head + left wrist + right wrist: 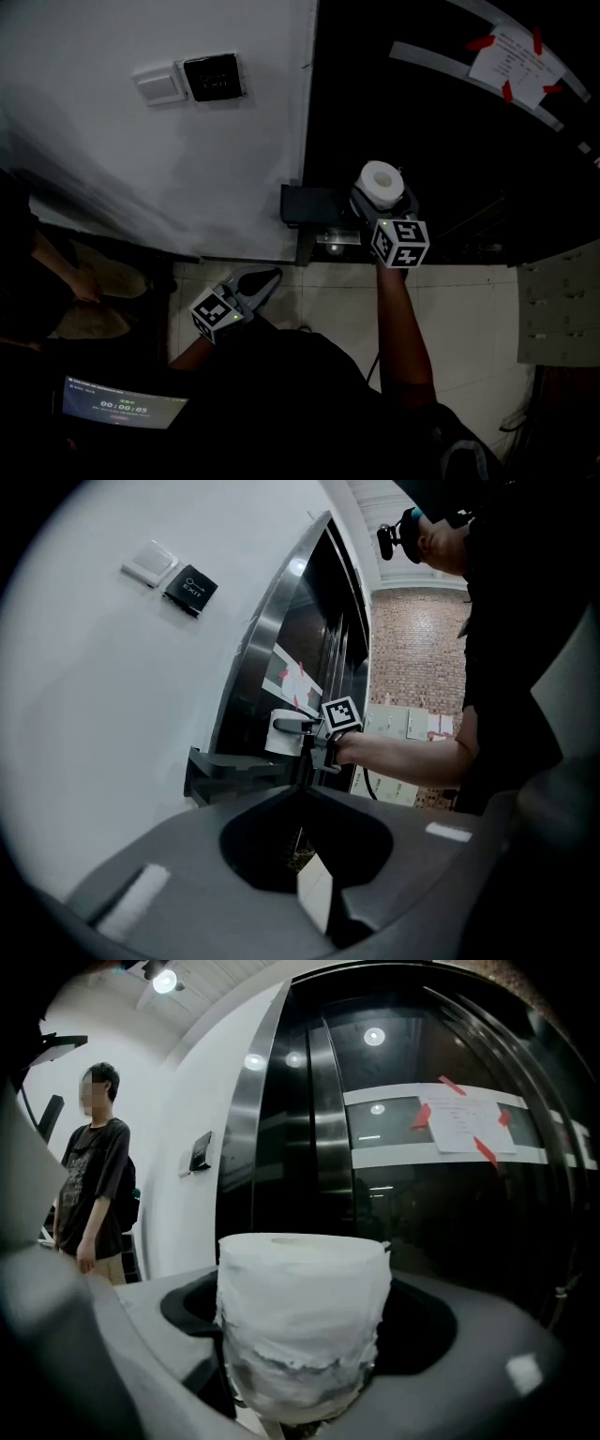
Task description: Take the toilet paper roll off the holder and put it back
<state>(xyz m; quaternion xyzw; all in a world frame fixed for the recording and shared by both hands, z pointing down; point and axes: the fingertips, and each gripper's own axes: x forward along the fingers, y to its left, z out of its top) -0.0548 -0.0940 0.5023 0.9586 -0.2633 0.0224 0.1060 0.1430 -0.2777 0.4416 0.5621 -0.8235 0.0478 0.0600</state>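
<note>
The toilet paper roll point(379, 178) is showing plain white, greying toward its lower end. Around the roll, the right gripper point(382, 199) is showing grey, its cube wearing black-and-white square markers. Beside the roll, the holder point(314, 204) is looking black against the white wall point(141, 169). Beyond the roll, a white note point(516, 58) is carrying red tape strips on the glossy black door point(403, 103).

Our head view looks steeply down; left gripper view faces the toilet paper roll point(279, 744) from afar, right gripper view close up.
</note>
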